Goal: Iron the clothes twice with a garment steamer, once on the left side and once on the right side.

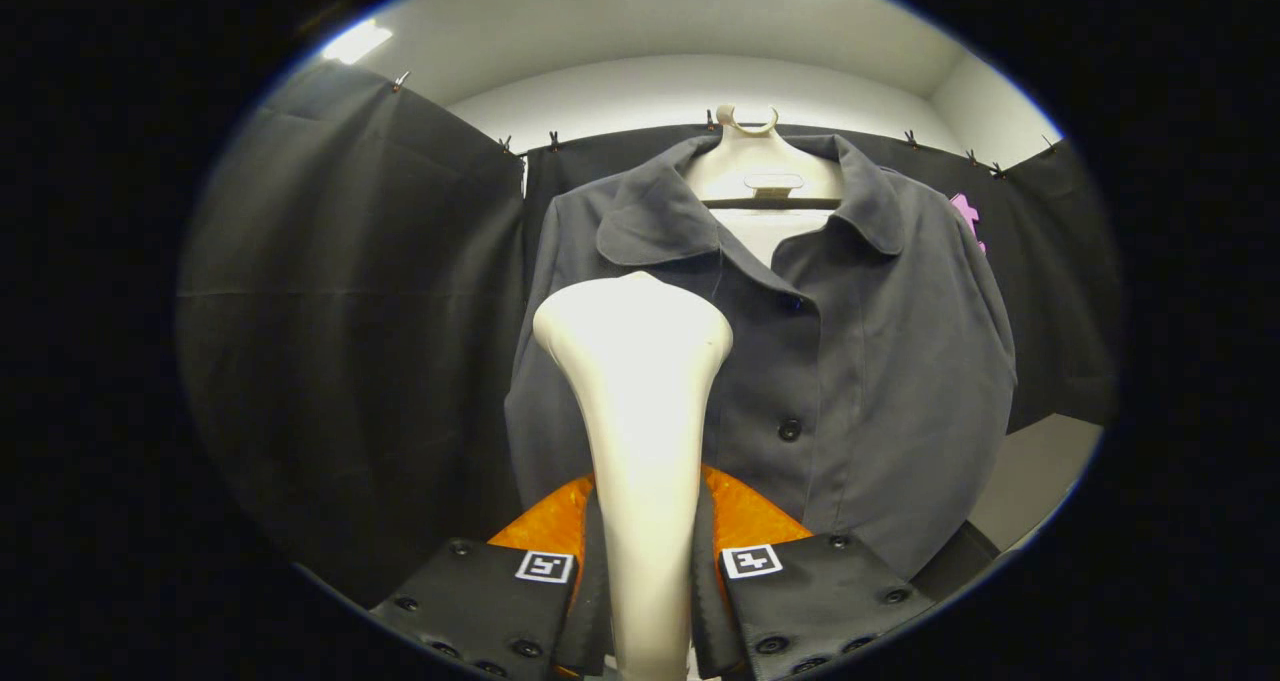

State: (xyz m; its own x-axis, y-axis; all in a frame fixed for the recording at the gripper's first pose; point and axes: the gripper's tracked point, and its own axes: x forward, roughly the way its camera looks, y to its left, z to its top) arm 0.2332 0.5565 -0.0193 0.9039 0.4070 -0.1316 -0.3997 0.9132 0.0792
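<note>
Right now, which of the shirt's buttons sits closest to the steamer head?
The upper button on the dark shirt, level with the steamer head held in the gripper; the other button sits lower.

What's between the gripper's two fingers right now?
In the gripper view, the garment steamer's pale handle stands between the fingers, which press on it from both sides. Its head rises ahead, in front of the dark shirt.

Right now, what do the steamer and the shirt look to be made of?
Steamer, clamped by the gripper: smooth cream plastic, judging by its soft sheen. Shirt: matte dark woven cloth, probably cotton or a blend; it drapes in soft folds, with no shine.
</note>
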